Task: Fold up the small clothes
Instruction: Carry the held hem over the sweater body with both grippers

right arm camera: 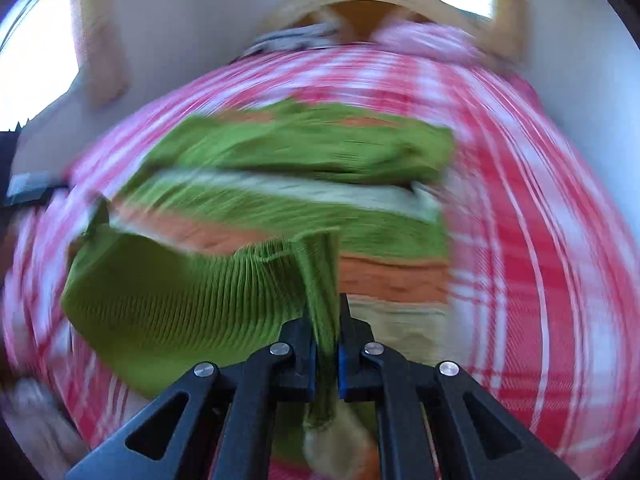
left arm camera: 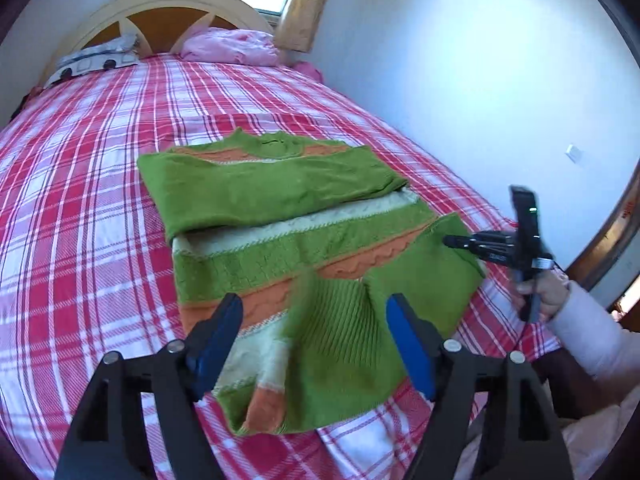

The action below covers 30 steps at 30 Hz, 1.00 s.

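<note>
A small green sweater (left arm camera: 288, 216) with orange and cream stripes lies on the red plaid bed (left arm camera: 80, 200), its sleeves folded across the chest. Its ribbed hem (left arm camera: 340, 328) is lifted and bunched near me. My left gripper (left arm camera: 316, 332) is open, its blue pads on either side of the hem, holding nothing. My right gripper (right arm camera: 326, 344) is shut on a pinch of the green ribbed hem (right arm camera: 320, 280); that view is blurred by motion. The right gripper (left arm camera: 480, 246) also shows in the left wrist view, at the sweater's right edge.
A wooden headboard (left arm camera: 168, 12) with a pink pillow (left arm camera: 232, 46) and a patterned pillow (left arm camera: 96, 60) stands at the far end. A white wall (left arm camera: 460, 60) runs along the bed's right side. The person's sleeved arm (left arm camera: 588, 332) is at the right.
</note>
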Motion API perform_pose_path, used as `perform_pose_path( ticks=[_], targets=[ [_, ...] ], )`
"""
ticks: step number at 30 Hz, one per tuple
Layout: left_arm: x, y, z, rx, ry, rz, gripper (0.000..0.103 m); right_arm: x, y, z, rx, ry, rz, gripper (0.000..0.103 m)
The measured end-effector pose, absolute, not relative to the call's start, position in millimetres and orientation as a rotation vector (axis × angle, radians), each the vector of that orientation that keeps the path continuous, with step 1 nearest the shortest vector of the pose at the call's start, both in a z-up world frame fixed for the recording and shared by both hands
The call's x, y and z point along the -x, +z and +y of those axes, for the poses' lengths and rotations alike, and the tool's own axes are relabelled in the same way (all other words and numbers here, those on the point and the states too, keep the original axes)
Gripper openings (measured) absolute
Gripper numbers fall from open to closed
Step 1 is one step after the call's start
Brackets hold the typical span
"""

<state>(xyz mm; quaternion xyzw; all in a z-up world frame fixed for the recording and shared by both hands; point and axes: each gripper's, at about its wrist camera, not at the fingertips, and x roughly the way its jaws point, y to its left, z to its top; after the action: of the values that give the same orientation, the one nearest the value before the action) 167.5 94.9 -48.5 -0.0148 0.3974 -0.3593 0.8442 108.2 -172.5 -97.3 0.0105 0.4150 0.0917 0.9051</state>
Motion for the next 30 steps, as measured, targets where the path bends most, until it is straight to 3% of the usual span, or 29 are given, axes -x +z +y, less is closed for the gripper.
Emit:
perform_pose_path(
  ticks=[9, 15, 17, 20, 30],
  targets=[
    [-180.0, -92.2, 51.8, -0.105, -0.789, 0.906, 0.075, -108.5, -111.1, -187.4, -0.19, 0.215, 0.841, 0.006],
    [-181.1, -116.4, 23.3, -0.183, -0.78, 0.939, 0.052, -112.8, -114.0, -182.0, -0.182, 0.205, 0.849, 0.006],
    [-179.5, -115.5, 25.5, -0.173, -0.774, 0.936, 0.031, -113.7, -114.9, -181.9, -0.181, 0.203, 0.852, 0.006],
    [-174.9, -115.4, 31.6, -0.144, -0.777, 0.928, 0.012, -115.4, -116.0, -182.3, -0.196, 0.201, 0.854, 0.006],
    [-178.5, -91.2, 74.9, 0.124, -0.733, 0.857, 0.007, -105.2, -100.1, -175.0, -0.205, 0.167, 0.791, 0.005]
  ],
)
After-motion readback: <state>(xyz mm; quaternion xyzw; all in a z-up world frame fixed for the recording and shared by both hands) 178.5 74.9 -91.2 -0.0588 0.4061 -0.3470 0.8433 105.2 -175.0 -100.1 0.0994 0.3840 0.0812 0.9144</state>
